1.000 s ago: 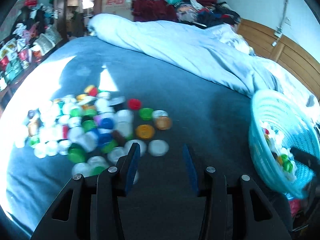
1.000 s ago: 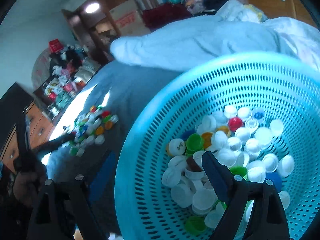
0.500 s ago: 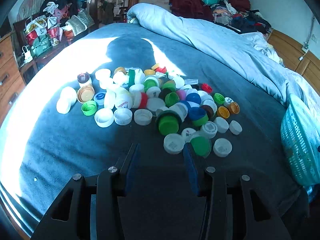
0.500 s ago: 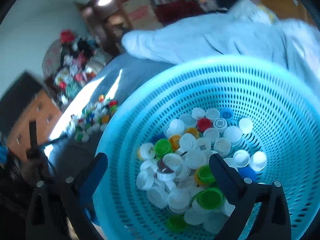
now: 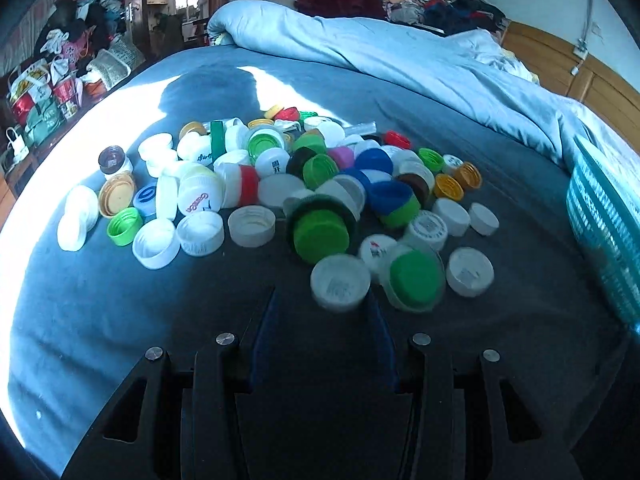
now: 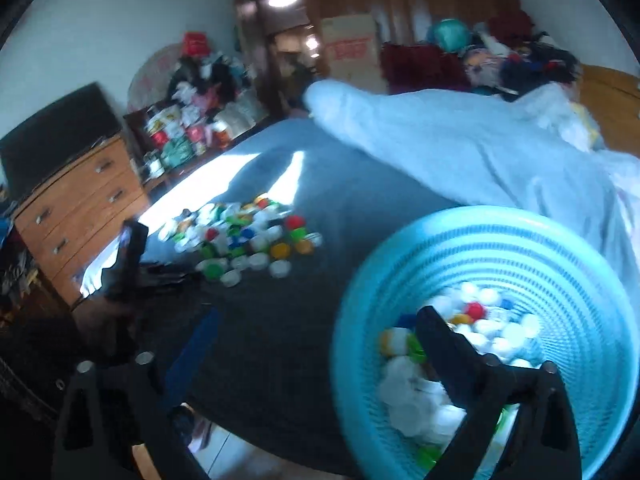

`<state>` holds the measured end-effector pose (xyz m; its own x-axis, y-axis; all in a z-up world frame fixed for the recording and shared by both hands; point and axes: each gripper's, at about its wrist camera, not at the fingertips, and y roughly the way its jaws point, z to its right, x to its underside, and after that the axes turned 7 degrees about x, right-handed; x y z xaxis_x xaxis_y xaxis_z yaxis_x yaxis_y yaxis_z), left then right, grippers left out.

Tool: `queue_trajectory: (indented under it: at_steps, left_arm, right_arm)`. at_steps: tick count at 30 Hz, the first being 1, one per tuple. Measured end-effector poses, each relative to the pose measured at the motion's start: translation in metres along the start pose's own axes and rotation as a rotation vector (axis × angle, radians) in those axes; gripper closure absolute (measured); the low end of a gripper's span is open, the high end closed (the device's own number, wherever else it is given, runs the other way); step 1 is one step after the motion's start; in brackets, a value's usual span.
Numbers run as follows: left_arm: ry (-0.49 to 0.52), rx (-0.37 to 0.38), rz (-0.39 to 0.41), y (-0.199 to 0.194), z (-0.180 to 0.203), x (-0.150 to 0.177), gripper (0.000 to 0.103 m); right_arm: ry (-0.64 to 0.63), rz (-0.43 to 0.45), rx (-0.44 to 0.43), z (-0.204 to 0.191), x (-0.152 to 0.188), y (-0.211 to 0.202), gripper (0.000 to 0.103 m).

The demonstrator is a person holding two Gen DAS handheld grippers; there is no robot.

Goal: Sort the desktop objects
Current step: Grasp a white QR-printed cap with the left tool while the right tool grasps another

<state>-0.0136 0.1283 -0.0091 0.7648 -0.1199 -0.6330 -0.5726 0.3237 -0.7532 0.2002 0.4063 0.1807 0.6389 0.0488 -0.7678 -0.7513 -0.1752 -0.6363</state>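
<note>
Closing on the white cap (image 5: 340,282) at lower centre, the half-open, empty left gripper (image 5: 322,320) risks nudging the touching green cap (image 5: 414,278). At lower frame the right gripper (image 6: 316,334), wide, empty, jaws just narrowing, straddles the basket (image 6: 352,300) rim and could tip it.

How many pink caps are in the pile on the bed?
1: a pink cap in the middle of the pile, just left of a blue cap. Others may be buried under neighbouring caps.

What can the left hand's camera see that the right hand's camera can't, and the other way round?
Only the left wrist view shows the caps up close, like the white cap just ahead of the open, empty left tongs. Only the right wrist view shows inside the basket, with caps in it, and a wooden dresser. Both show the pile of caps on the dark blanket and the pale blue quilt.
</note>
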Motion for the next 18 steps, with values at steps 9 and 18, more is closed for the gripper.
queue_trajectory:
  at_steps: [9,18]
  left_arm:
    - [-0.015,0.018,0.044,-0.009,-0.005,0.002,0.078]
    - [-0.153,0.008,0.058,-0.013,-0.041,0.008,0.078]
  right_arm:
    - [-0.03,-0.099,-0.165,-0.071,-0.011,0.095,0.033]
    - [-0.087,-0.245,-0.135,-0.112,-0.016,0.215,0.063]
